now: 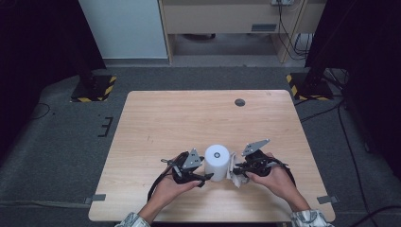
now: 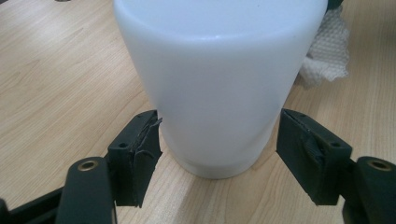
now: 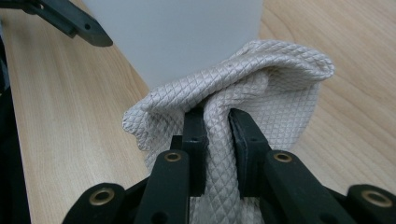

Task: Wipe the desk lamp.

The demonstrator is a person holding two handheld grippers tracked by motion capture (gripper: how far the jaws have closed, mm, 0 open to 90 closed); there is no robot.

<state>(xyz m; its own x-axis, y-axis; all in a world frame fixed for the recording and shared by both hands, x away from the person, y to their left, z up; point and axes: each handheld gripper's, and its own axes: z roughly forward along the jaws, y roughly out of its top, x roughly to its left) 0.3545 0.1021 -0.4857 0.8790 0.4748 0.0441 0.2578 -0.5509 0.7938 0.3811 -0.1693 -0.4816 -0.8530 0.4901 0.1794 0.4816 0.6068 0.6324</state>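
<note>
Two grippers flank a white cup (image 1: 217, 162) standing upright near the table's (image 1: 156, 123) near edge. The left gripper (image 2: 217, 149) has its jaws around the cup's base — left pad touching, right pad just off it. The right gripper (image 3: 217, 135) is clamped on a white cloth (image 3: 261, 79) pressed against the cup's right side.

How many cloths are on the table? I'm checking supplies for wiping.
1. A white quilted cloth is pinched in the right gripper, pressed against the white plastic cylinder near the table's front edge.
</note>
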